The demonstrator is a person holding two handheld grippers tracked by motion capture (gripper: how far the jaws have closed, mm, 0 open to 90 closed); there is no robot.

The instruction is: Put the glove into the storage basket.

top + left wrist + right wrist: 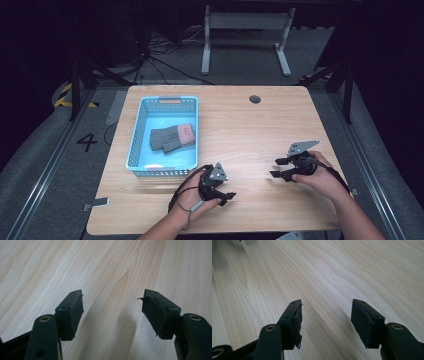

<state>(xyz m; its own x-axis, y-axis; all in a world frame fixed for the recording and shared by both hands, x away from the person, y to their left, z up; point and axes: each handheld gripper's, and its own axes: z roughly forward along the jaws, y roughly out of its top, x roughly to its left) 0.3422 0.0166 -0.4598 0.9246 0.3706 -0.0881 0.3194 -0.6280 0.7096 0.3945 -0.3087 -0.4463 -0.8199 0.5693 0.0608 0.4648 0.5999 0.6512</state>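
Observation:
A pair of grey gloves (172, 137) with a pink cuff lies inside a blue plastic basket (137, 135) on the left half of the wooden table (255, 135). My left gripper (226, 198) rests low over the table near its front edge, just right of the basket's front corner, held in a hand. In the left gripper view its jaws (112, 296) stand open over bare wood. My right gripper (276, 167) sits further right, pointing left, with a grey plate on top. Its jaws (327, 303) are open too, with nothing between them.
A round cable hole (255, 99) sits near the table's far edge. Bare wood (250, 145) lies between the basket and my right gripper. Beyond the table stand a white desk frame (245, 30) and loose cables on a dark floor.

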